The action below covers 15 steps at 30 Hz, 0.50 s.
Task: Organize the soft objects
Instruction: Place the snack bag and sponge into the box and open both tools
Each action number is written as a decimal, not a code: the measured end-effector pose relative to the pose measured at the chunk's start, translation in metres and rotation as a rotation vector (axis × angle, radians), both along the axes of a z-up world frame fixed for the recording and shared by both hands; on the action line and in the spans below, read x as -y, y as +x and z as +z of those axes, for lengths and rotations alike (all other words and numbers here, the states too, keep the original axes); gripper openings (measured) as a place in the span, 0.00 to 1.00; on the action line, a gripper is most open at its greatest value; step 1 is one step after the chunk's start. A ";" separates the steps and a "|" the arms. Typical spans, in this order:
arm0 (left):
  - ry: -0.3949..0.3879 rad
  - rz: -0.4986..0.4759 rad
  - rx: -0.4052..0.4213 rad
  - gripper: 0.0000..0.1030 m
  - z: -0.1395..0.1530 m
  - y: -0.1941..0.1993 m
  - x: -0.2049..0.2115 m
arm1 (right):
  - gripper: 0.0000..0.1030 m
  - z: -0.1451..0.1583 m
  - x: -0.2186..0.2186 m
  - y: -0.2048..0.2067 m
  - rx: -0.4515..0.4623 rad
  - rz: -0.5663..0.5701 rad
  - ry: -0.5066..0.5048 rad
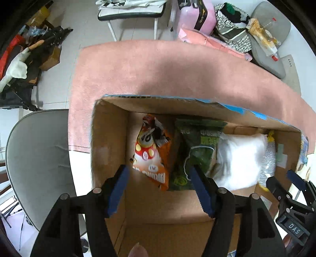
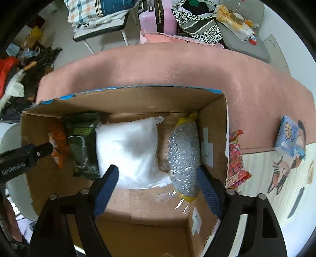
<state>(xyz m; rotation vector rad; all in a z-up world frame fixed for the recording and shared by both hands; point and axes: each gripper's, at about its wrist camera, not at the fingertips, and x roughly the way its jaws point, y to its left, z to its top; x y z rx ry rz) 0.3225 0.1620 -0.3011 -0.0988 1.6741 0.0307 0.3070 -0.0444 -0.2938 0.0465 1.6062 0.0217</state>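
An open cardboard box (image 1: 110,134) (image 2: 122,98) sits on a pink mat. Inside lie an orange snack bag (image 1: 152,156) (image 2: 59,142), a dark green packet (image 1: 197,146) (image 2: 83,142), a white pillow bag (image 1: 239,158) (image 2: 130,150) and a silver scrubber pack with yellow ends (image 1: 268,156) (image 2: 183,158). My left gripper (image 1: 158,189) is open and empty above the box's left half, over the orange bag. My right gripper (image 2: 158,189) is open and empty above the right half, its right finger beside the scrubber pack. It also shows in the left wrist view (image 1: 282,179).
A red patterned packet (image 2: 236,160) leans outside the box's right wall. A blue cartoon pack (image 2: 290,134) lies further right on the mat's edge. A grey chair (image 1: 37,158) stands left of the table. Chairs, a pink suitcase (image 2: 158,17) and clutter stand behind.
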 end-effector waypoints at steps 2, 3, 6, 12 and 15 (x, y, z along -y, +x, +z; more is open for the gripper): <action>0.001 -0.005 0.025 0.61 0.011 -0.009 0.000 | 0.90 0.008 0.003 -0.007 0.011 -0.012 0.024; 0.003 -0.007 0.041 0.61 0.018 -0.016 0.001 | 0.90 0.012 0.004 -0.010 0.016 -0.017 0.038; 0.018 -0.015 0.086 0.61 0.032 -0.031 0.001 | 1.00 0.027 0.008 -0.024 0.030 -0.028 0.081; 0.030 -0.014 0.181 0.74 0.060 -0.071 0.005 | 1.00 0.050 0.007 -0.056 0.061 -0.009 0.090; 0.039 -0.013 0.238 0.96 0.074 -0.089 0.008 | 1.00 0.064 0.001 -0.074 0.098 0.015 0.061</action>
